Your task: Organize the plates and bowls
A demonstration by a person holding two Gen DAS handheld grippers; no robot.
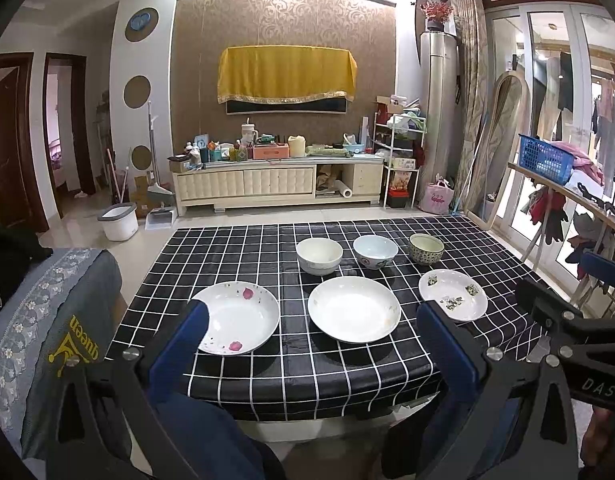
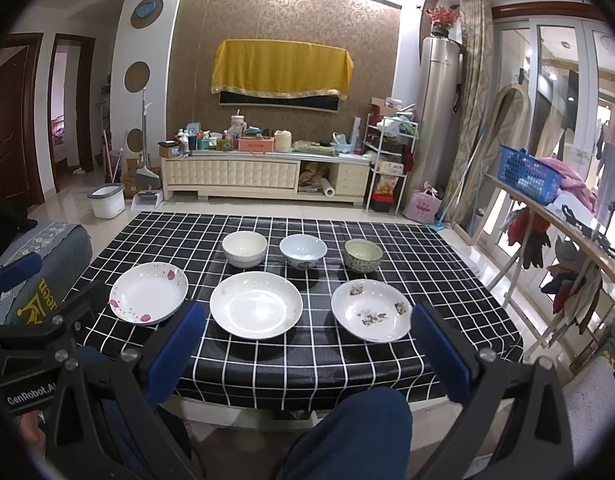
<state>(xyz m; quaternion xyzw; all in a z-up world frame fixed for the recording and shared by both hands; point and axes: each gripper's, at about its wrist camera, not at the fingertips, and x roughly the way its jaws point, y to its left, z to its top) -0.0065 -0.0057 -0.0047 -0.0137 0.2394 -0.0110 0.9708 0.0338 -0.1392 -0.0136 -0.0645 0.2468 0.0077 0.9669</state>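
Three plates lie in a front row on the black checked tablecloth [image 1: 347, 372]: a pink-petal plate [image 1: 241, 317] at left, a plain white plate [image 1: 353, 309] in the middle, a green-flower plate [image 1: 453, 294] at right. Behind them stand a white bowl [image 1: 319, 255], a pale blue bowl [image 1: 375, 251] and a green patterned bowl [image 1: 426, 249]. The right wrist view shows the same plates [image 2: 148, 293], [image 2: 256, 305], [image 2: 371, 310] and bowls [image 2: 244, 249], [image 2: 303, 251], [image 2: 363, 255]. My left gripper [image 1: 313, 320] and right gripper [image 2: 307, 320] are open, empty, held before the table's near edge.
A grey padded chair back [image 1: 47, 320] stands left of the table. A wooden rack with a blue basket [image 2: 527, 172] and hanging clothes stands at the right. A white bucket [image 1: 117, 222] sits on the floor beyond. A TV cabinet [image 1: 275, 184] lines the far wall.
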